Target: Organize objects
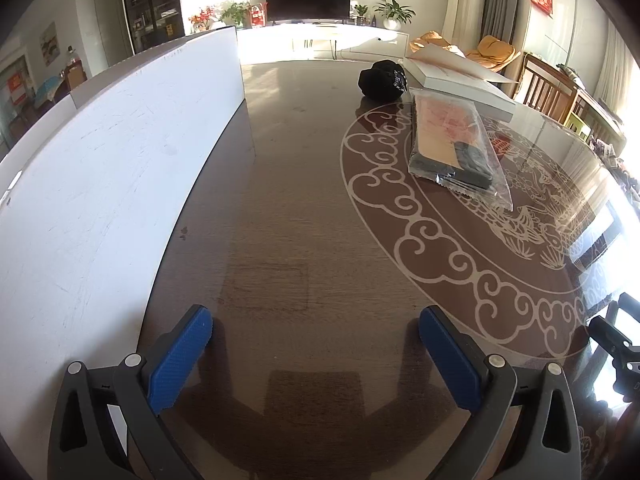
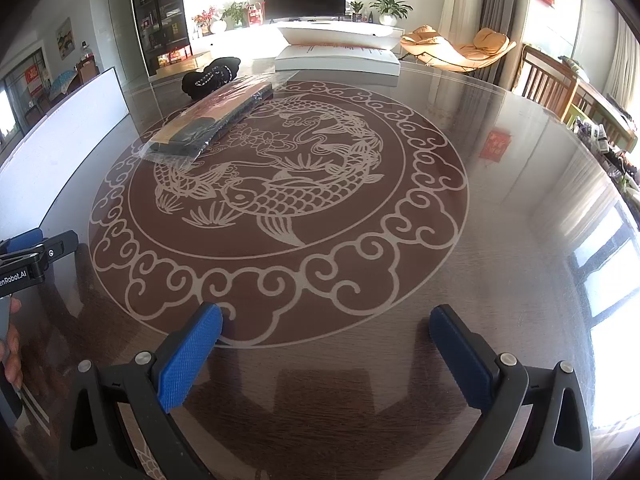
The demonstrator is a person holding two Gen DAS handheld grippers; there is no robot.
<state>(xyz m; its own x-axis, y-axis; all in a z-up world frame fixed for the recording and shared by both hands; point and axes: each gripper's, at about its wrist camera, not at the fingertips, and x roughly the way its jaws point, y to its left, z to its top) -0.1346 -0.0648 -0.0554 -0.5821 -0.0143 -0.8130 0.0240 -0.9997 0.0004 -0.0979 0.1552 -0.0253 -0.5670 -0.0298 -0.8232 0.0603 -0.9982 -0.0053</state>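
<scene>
Both my tools hang spread and empty over the tabletop (image 2: 500,208), the left tool (image 1: 316,330) beside a white board (image 1: 120,152), the right tool (image 2: 326,322) at the near rim of the fish medallion. Ahead lie a clear packet (image 2: 208,120), a black bundle (image 2: 210,74) and a white box (image 2: 336,60) behind it. That packet's long axis runs away from me, forward-right of the left tool and forward-left of the right; I judge neither clearly nearer.
</scene>
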